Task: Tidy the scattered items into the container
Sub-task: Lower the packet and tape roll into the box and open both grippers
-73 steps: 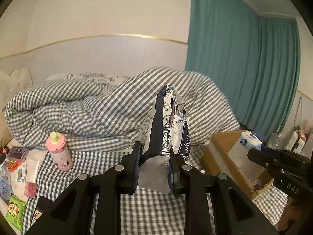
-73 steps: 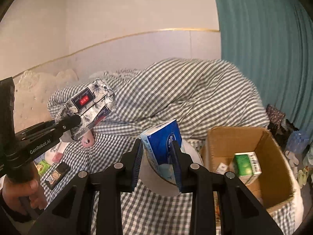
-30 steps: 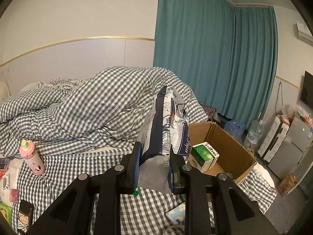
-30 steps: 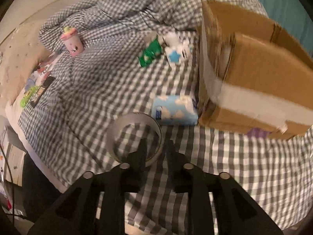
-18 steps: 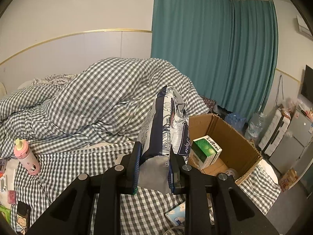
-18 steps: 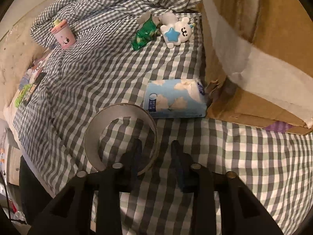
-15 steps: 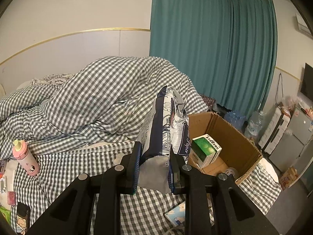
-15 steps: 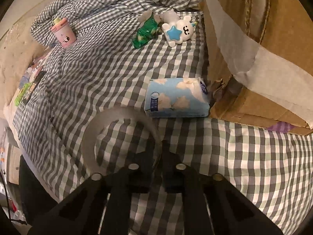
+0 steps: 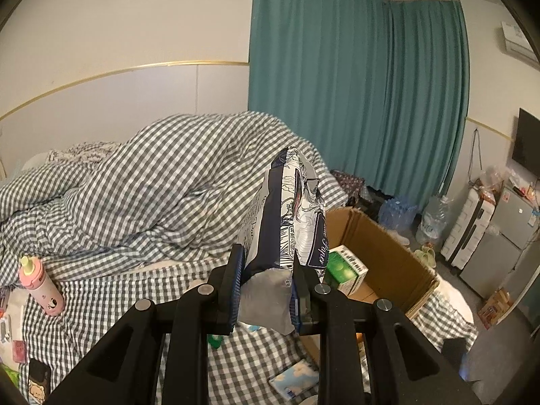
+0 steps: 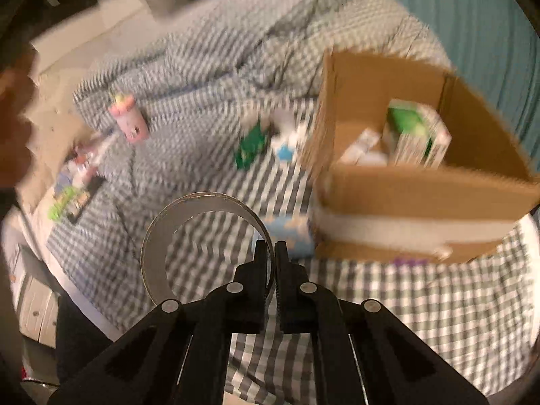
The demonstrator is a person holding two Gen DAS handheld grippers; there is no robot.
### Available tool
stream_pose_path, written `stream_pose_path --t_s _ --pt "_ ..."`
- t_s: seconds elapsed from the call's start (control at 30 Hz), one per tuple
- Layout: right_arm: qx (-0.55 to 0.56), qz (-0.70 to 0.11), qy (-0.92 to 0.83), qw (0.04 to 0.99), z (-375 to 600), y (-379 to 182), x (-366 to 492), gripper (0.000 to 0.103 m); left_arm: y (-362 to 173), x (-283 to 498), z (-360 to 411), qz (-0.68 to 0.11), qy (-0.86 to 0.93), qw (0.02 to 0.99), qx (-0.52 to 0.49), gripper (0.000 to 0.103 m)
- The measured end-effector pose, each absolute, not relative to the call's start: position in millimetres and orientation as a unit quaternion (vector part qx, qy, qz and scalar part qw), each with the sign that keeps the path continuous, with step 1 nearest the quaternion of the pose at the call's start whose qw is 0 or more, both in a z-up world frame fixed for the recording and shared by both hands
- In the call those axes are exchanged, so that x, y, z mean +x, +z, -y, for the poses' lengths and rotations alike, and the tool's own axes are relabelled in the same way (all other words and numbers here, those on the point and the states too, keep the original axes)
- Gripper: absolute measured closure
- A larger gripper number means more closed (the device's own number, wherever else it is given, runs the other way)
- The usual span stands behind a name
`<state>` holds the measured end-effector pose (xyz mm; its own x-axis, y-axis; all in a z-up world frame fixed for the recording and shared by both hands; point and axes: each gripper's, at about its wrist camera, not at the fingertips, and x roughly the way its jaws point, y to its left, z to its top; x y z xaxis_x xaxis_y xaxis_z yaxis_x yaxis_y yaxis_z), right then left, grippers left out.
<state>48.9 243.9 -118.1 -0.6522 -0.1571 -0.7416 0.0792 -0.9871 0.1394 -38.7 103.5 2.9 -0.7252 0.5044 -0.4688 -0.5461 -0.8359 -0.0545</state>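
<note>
My left gripper (image 9: 266,266) is shut on a navy-and-white patterned packet (image 9: 287,216) and holds it upright above the bed, left of the open cardboard box (image 9: 388,256). My right gripper (image 10: 272,253) is shut on the rim of a wide tape roll (image 10: 189,222) and holds it lifted off the checked bedsheet, left of the box (image 10: 422,195). A green-and-white carton (image 10: 418,131) lies inside the box. A pale blue tissue pack (image 10: 287,236) lies against the box's front corner.
A pink bottle (image 9: 40,280) stands on the bed at the left. A green wrapper (image 10: 249,145) and a white star toy (image 10: 287,138) lie by the box. Small packets (image 10: 74,182) are scattered at the far left. A heaped checked duvet (image 9: 152,185) fills the back.
My right gripper closed on the tape roll's rim and lifted it, tilting up so the box's inside shows. My left gripper still holds the packet, nearly unmoved.
</note>
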Motion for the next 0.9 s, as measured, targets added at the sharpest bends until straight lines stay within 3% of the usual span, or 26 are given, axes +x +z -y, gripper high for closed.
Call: stream_pose_path --t_s 0.2,0.47,0.9 --pt "0.343 0.052 -0.937 0.021 -276 -59 72 0.099 15 -34 -128 -0.041 0.924 0.303 -0.229 0.080" --pt "0.249 0.017 -0.960 -0.124 -326 -4 83 0.099 14 -32 -167 -0.045 0.915 0.326 -0.232 0.080" --pt "0.252 0.033 -0.954 -0.156 -365 -9 50 0.099 -27 -48 -217 -0.064 0.894 0.344 -0.279 0.080"
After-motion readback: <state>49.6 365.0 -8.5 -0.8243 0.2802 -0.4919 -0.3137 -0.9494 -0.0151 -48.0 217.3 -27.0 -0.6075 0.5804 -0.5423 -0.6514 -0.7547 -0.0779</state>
